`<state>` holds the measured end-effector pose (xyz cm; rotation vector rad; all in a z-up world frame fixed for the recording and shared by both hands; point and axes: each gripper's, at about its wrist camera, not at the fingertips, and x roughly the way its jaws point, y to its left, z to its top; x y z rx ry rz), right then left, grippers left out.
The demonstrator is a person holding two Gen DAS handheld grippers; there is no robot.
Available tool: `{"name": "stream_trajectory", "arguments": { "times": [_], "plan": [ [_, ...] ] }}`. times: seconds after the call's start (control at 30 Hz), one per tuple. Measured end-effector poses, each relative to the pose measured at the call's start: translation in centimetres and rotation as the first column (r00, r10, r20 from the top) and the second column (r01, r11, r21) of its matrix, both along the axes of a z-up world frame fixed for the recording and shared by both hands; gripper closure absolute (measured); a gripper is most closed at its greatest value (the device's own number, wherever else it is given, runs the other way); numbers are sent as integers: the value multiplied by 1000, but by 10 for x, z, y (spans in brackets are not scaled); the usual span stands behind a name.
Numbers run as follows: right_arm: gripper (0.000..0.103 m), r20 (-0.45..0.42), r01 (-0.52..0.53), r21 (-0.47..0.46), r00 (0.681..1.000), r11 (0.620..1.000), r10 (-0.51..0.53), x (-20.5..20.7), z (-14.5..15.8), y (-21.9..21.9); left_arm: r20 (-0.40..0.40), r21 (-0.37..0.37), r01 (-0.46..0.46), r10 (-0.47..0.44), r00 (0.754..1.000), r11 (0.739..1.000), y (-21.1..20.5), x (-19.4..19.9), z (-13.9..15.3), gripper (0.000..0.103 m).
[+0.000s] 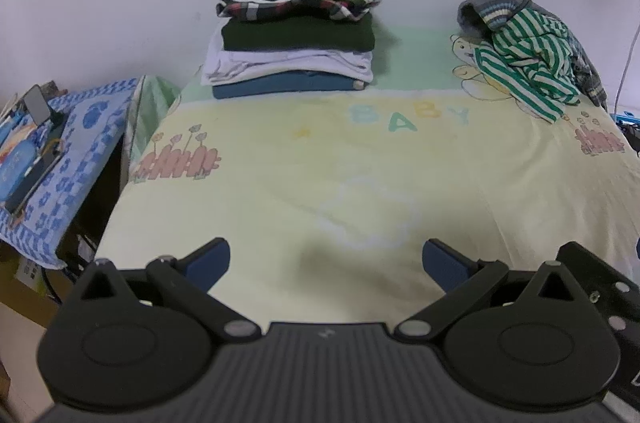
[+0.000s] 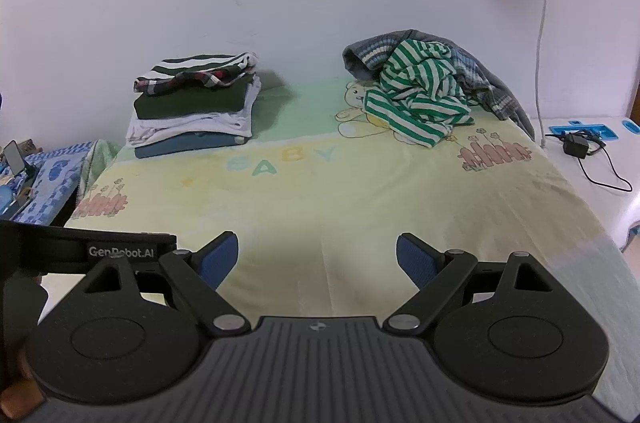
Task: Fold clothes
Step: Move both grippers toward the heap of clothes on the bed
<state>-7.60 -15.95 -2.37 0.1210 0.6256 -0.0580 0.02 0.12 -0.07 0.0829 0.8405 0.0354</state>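
A stack of folded clothes [image 1: 294, 41] [image 2: 196, 103] stands at the back of the bed against the wall, left of centre. A loose heap of unfolded clothes [image 1: 532, 59] [image 2: 424, 91], with a green-and-white striped garment on top of a grey-blue one, lies at the back right. My left gripper [image 1: 326, 261] hovers open over the near part of the yellow bed cover [image 1: 320, 163], holding nothing. My right gripper [image 2: 316, 259] is open too, empty, over the same cover [image 2: 320, 191]. The left gripper's body [image 2: 88, 249] shows at the left in the right wrist view.
A side table with a blue patterned cloth [image 1: 80, 151] [image 2: 52, 175] stands left of the bed, with a phone [image 1: 38, 103] propped on it. A white surface at the right holds a black charger and cable [image 2: 580, 147]. A white cord [image 2: 542, 23] hangs down the wall.
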Motion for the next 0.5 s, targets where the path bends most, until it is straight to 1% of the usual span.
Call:
{"name": "stream_trajectory", "arguments": {
  "times": [0.3, 0.5],
  "plan": [
    [14, 38, -43, 23, 998, 999, 42, 0, -2, 7, -19, -30, -31, 31, 999, 999, 8, 2, -5, 1],
    [14, 71, -79, 9, 994, 997, 78, -2, 2, 13, -34, -12, -30, 30, 999, 999, 7, 2, -3, 1]
  ]
}}
